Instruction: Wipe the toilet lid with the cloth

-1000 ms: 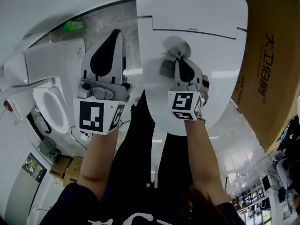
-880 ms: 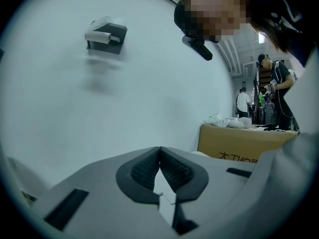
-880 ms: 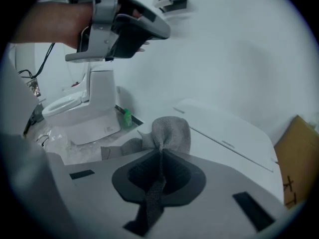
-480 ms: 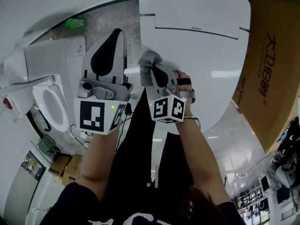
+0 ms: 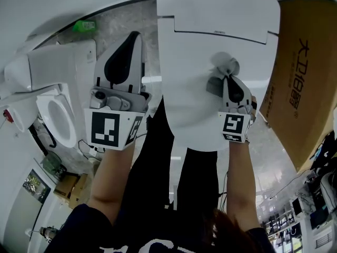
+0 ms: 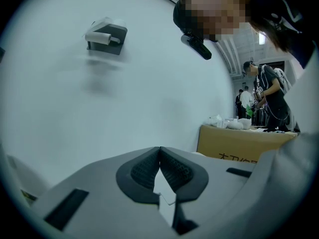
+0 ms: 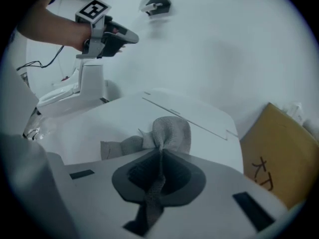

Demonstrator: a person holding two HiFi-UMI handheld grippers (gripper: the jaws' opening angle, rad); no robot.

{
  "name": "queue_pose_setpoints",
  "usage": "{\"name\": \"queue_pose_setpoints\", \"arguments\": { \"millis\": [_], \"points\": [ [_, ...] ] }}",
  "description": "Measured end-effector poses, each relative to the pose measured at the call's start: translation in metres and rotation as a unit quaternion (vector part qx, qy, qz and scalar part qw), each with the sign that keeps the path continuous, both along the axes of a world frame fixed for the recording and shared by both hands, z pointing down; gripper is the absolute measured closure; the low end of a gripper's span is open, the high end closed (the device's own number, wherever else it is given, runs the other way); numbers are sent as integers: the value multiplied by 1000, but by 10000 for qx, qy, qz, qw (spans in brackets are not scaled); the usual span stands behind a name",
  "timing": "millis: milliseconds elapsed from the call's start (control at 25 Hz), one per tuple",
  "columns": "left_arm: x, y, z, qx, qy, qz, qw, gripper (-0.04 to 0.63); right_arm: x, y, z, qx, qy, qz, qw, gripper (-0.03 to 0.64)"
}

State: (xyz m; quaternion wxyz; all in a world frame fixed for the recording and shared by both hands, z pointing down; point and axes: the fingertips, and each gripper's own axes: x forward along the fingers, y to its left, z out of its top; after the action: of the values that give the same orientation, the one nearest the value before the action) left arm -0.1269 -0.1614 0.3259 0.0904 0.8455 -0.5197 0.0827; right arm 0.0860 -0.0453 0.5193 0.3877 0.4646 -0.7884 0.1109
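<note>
The white toilet lid (image 5: 200,51) fills the upper middle of the head view and lies closed. A grey cloth (image 5: 221,70) rests bunched on its right half. My right gripper (image 5: 231,83) is shut on the cloth (image 7: 167,133), which is pinched between the jaws and pressed on the lid (image 7: 99,128). My left gripper (image 5: 124,46) hovers left of the toilet, above the floor, jaws closed with nothing between them. In the left gripper view the left gripper (image 6: 159,156) points at a pale wall.
A second toilet with an open seat (image 5: 55,117) stands at the left. A large brown cardboard box (image 5: 303,78) stands right of the lid. A green object (image 5: 83,28) lies on the floor at the back. People stand in the distance (image 6: 264,93).
My right gripper swept the cloth from the lid's middle to its left edge, then across to the right half. The left gripper has hardly moved.
</note>
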Motion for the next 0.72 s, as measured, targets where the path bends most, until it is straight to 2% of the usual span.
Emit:
{"name": "queue_pose_setpoints", "arguments": {
  "millis": [160,280,400,560,720],
  "points": [
    [3,1,1,-9,-5,16,10000,575,69,-7,1,36,228,784,9967,583],
    [7,4,3,-24,3,32,10000,575,121,-7,3,24,301,1531,9878,583],
    [10,6,3,-37,12,60,10000,575,154,1,4,34,517,1901,9804,584],
    [12,7,3,-33,21,73,10000,575,155,13,4,34,501,2166,9750,584],
    [12,7,4,-37,26,62,10000,575,118,19,4,13,261,2002,9794,584]
  ]
}}
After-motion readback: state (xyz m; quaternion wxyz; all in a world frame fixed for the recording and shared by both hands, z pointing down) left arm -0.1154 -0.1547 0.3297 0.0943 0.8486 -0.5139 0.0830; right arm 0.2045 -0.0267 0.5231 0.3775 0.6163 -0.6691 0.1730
